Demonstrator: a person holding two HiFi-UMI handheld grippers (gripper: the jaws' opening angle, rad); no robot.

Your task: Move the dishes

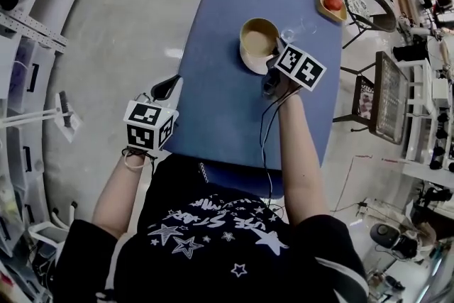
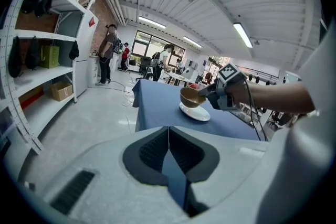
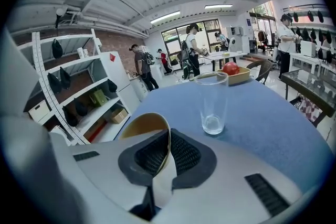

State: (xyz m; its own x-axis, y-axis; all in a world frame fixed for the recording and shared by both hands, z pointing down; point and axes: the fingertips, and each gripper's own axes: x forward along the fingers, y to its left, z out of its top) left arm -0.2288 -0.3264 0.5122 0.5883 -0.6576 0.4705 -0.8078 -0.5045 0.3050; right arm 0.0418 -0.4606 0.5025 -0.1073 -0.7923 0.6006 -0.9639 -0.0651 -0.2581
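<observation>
A tan bowl (image 1: 257,35) hangs tilted just above a white plate (image 1: 250,60) on the blue table (image 1: 220,103). My right gripper (image 1: 270,67) is shut on the bowl's near rim. In the right gripper view the thin rim (image 3: 140,126) runs between the dark pads (image 3: 184,155) of the right gripper (image 3: 163,149). The left gripper view shows the bowl (image 2: 191,97) lifted off the plate (image 2: 195,112). My left gripper (image 1: 165,87) is at the table's left edge, its jaws (image 2: 169,136) shut with nothing between them.
A clear empty glass (image 1: 289,33) (image 3: 212,102) stands on the table just beyond the bowl. At the far right corner sits a wooden tray (image 1: 332,5) with a red fruit (image 3: 231,68). Chairs stand right of the table, shelves left, and people stand far behind.
</observation>
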